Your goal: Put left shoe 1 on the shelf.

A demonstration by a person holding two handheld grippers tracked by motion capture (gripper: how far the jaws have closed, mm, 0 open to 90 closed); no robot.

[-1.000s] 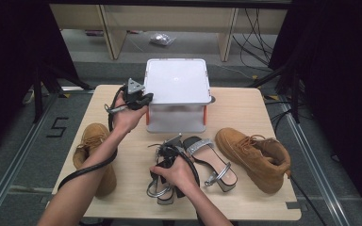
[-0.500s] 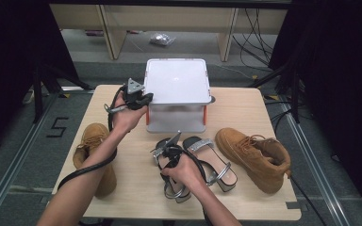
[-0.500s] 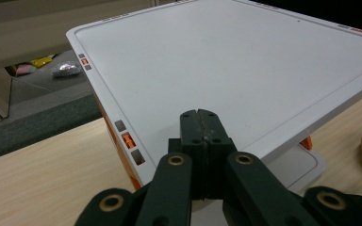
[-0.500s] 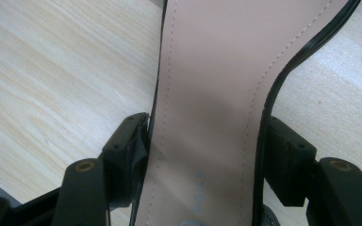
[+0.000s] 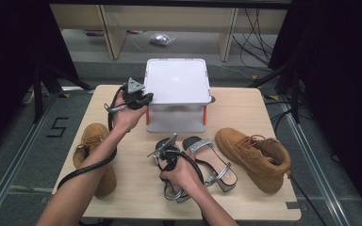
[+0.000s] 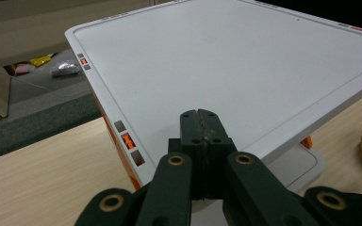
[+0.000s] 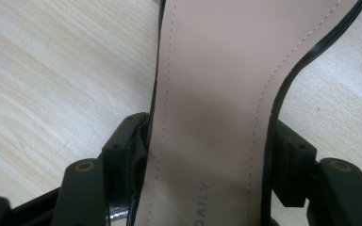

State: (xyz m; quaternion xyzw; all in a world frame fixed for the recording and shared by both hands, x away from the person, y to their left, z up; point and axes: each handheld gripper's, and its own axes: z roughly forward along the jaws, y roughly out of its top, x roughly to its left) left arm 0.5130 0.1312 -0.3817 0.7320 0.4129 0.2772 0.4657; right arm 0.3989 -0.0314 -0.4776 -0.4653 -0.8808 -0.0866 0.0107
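At lower centre, the right gripper [image 7: 207, 155] has just closed on a sandal [image 7: 212, 94]. Left gripper [image 6: 201, 123], jaws together, rests at the white box [image 6: 226, 70].

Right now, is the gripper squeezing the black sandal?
Touching. In the right gripper view, both black pads press the edges of the sandal, its pink insole running between them.

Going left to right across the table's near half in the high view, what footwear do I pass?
Left tan boot → sandal in the right gripper → second sandal → right tan boot.
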